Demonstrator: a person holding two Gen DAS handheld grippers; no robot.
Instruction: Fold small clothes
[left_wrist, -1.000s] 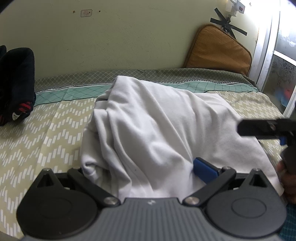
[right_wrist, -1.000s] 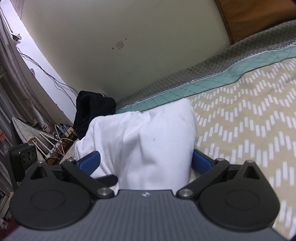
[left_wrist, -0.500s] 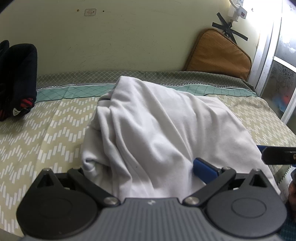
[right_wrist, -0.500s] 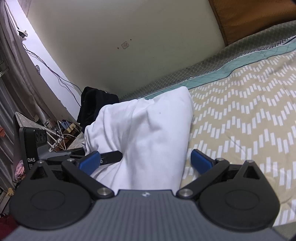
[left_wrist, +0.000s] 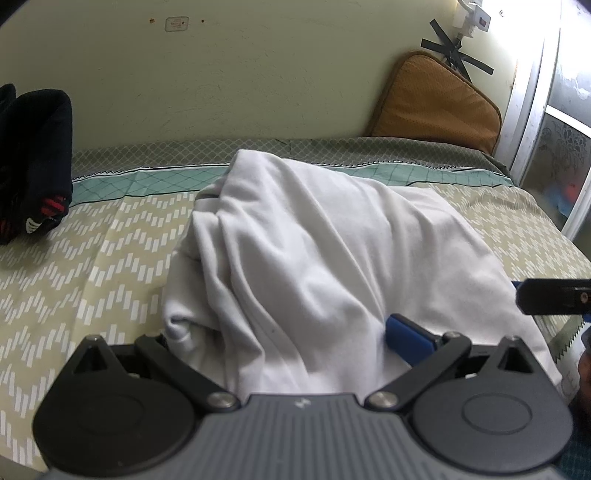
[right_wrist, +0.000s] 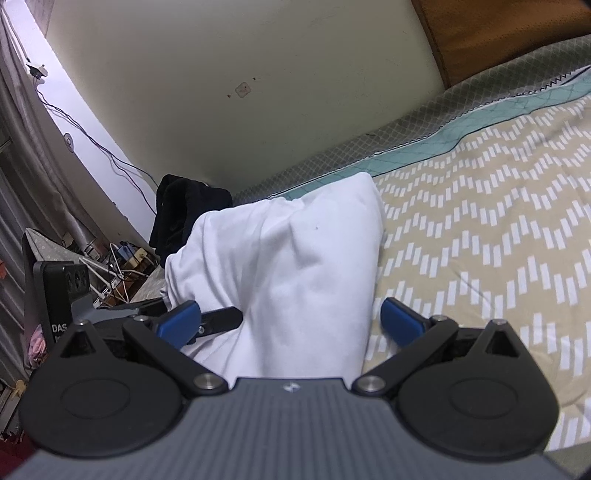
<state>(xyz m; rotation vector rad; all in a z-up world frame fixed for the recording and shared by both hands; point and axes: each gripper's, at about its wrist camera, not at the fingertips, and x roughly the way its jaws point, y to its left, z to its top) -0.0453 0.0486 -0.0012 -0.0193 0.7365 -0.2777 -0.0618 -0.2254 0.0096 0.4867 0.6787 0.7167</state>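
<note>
A white garment (left_wrist: 306, 251) lies bunched in a heap on the patterned bedsheet (left_wrist: 92, 266). Its near edge runs in between the fingers of my left gripper (left_wrist: 291, 332), which stands wide open; the right blue pad (left_wrist: 406, 336) shows and the left pad is hidden under the cloth. In the right wrist view the same white garment (right_wrist: 295, 266) fills the gap of my right gripper (right_wrist: 291, 321), also wide open with a blue pad on each side. One black finger of the right gripper (left_wrist: 554, 295) reaches in at the garment's right edge. The left gripper (right_wrist: 207, 319) sits against the cloth's left side.
A black garment (left_wrist: 33, 162) is piled at the far left of the bed by the wall. An orange cushion (left_wrist: 432, 99) leans in the far right corner beside a window frame (left_wrist: 532, 110). Cables and clutter (right_wrist: 122, 266) lie off the bed's left side.
The right gripper has dropped lower at the garment's right edge and swung so the left gripper shows more. The garment has sunk a little. Both sets of fingers keep the same width.
</note>
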